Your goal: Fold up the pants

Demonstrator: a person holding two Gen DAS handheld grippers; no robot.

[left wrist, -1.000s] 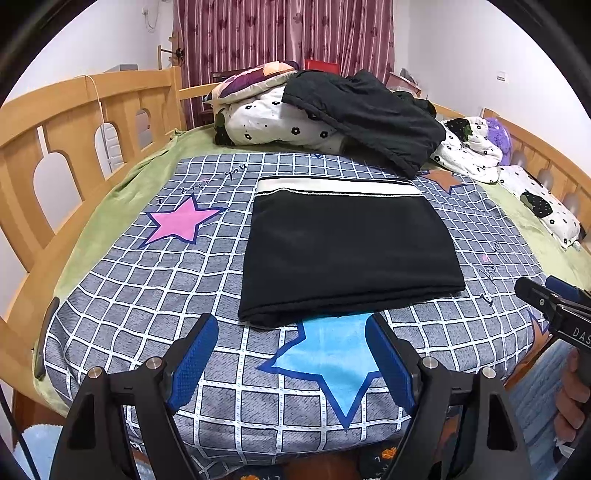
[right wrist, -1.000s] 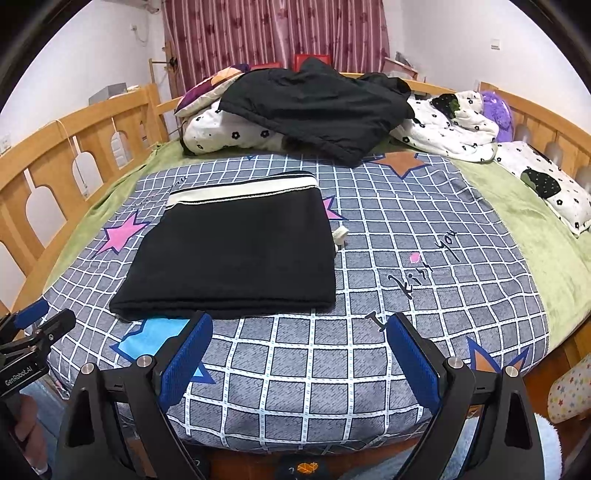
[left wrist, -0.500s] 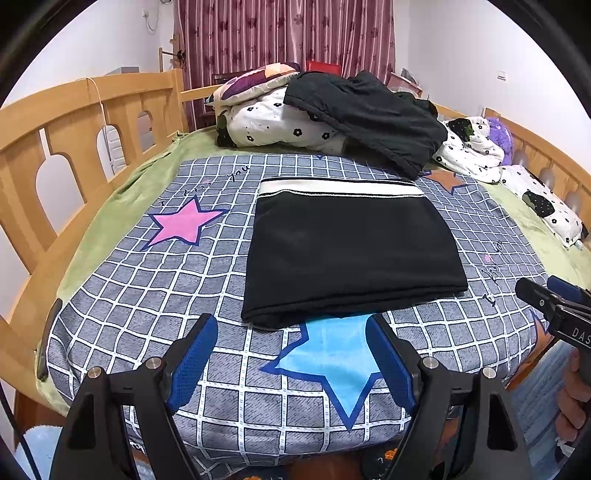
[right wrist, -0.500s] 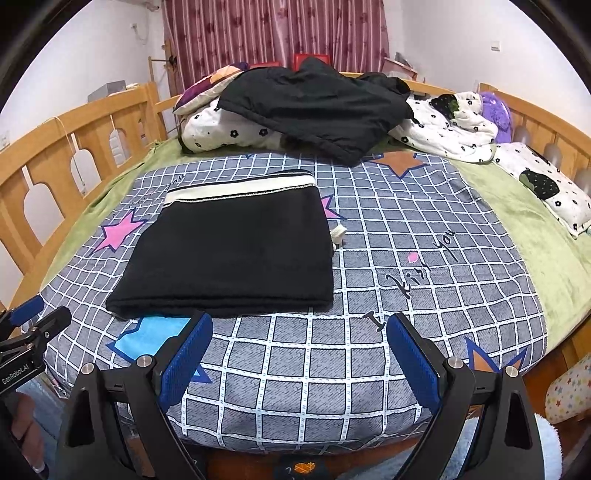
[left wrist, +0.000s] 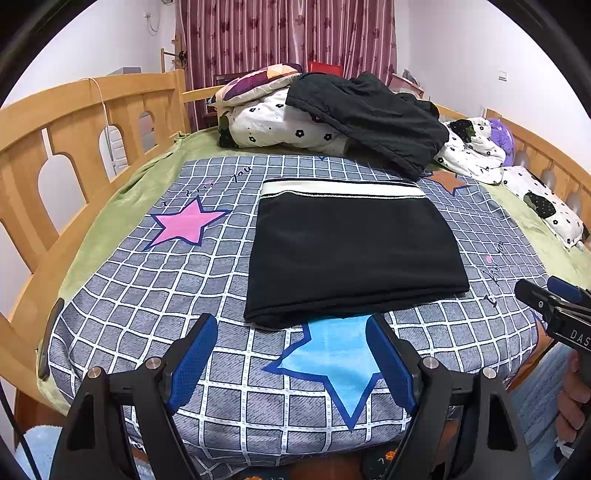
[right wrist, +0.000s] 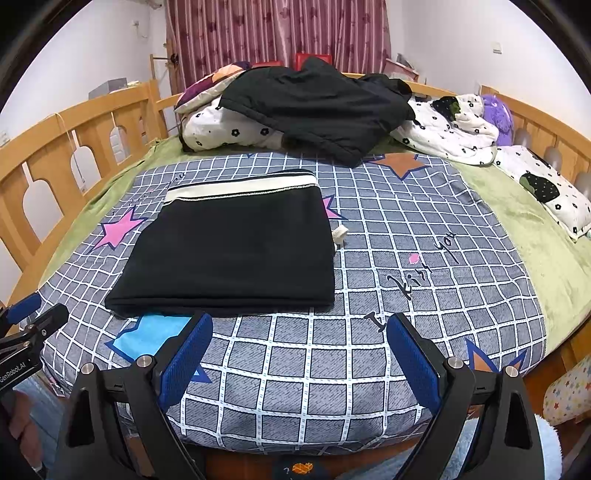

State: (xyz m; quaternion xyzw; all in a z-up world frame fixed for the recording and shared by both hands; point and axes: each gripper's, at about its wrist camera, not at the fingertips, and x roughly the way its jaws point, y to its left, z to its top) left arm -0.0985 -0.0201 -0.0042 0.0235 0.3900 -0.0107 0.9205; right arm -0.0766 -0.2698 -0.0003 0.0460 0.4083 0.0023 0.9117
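Home bedroom: wooden bed frame (left wrist: 92,110), pillows (left wrist: 273,118), curtains (left wrist: 288,33).

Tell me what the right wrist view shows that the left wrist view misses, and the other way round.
Only the right wrist view shows the white tag poking out at the pants' right edge, the orange star in full, and the star-print cloth beside the bed. Only the left wrist view shows the whole blue star and the dark strip at the bed's left edge. Both show the folded pants with the white waistband far side, the black jacket on the bedding, and both grippers, left and right, open and clear of the cloth.
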